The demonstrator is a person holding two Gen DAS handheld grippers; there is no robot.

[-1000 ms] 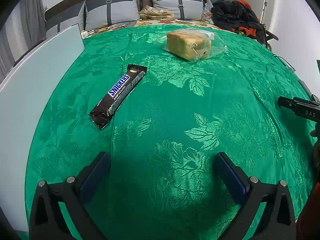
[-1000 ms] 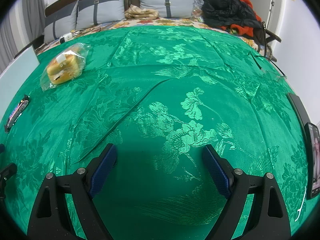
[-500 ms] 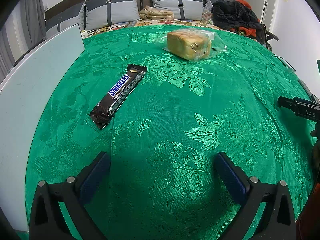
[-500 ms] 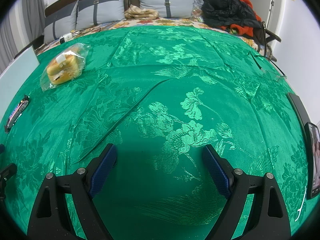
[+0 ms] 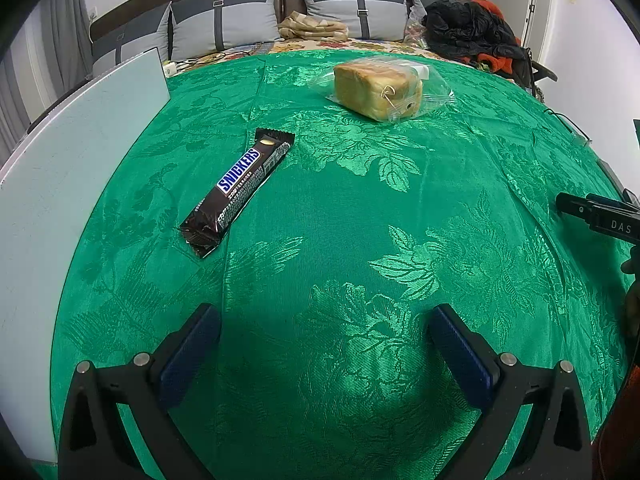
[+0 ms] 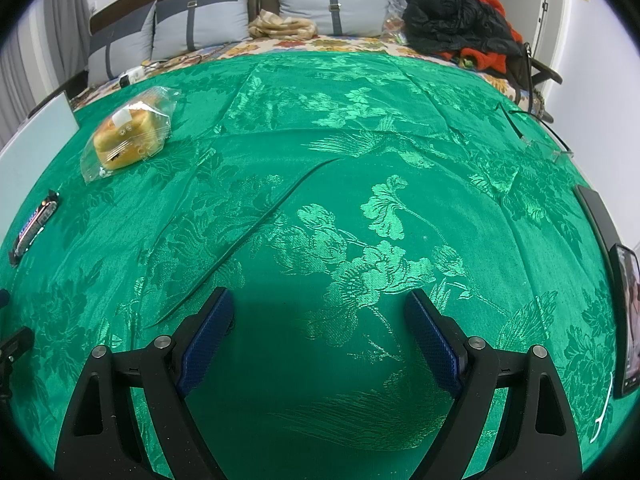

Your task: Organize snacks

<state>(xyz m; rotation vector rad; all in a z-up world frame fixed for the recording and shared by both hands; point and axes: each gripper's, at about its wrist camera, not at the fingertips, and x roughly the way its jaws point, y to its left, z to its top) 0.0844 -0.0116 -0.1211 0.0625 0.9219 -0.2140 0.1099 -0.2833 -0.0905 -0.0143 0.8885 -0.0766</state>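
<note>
A Snickers bar point(image 5: 238, 192) in a dark wrapper lies on the green floral cloth point(image 5: 340, 208), ahead and left of my left gripper point(image 5: 324, 332). A loaf of bread in a clear bag point(image 5: 380, 88) lies farther back. My left gripper is open and empty above the cloth. My right gripper point(image 6: 318, 320) is open and empty over bare cloth; its side shows at the right edge of the left wrist view point(image 5: 596, 214). In the right wrist view the bread point(image 6: 128, 136) is far left and the Snickers bar point(image 6: 34, 226) at the left edge.
A pale flat panel point(image 5: 76, 152) runs along the left edge of the cloth. Grey pillows point(image 5: 224, 28) and a pile of dark and orange clothes point(image 6: 460, 26) lie at the back. A phone point(image 6: 628, 312) and a dark flat device point(image 6: 596, 216) lie at the right edge.
</note>
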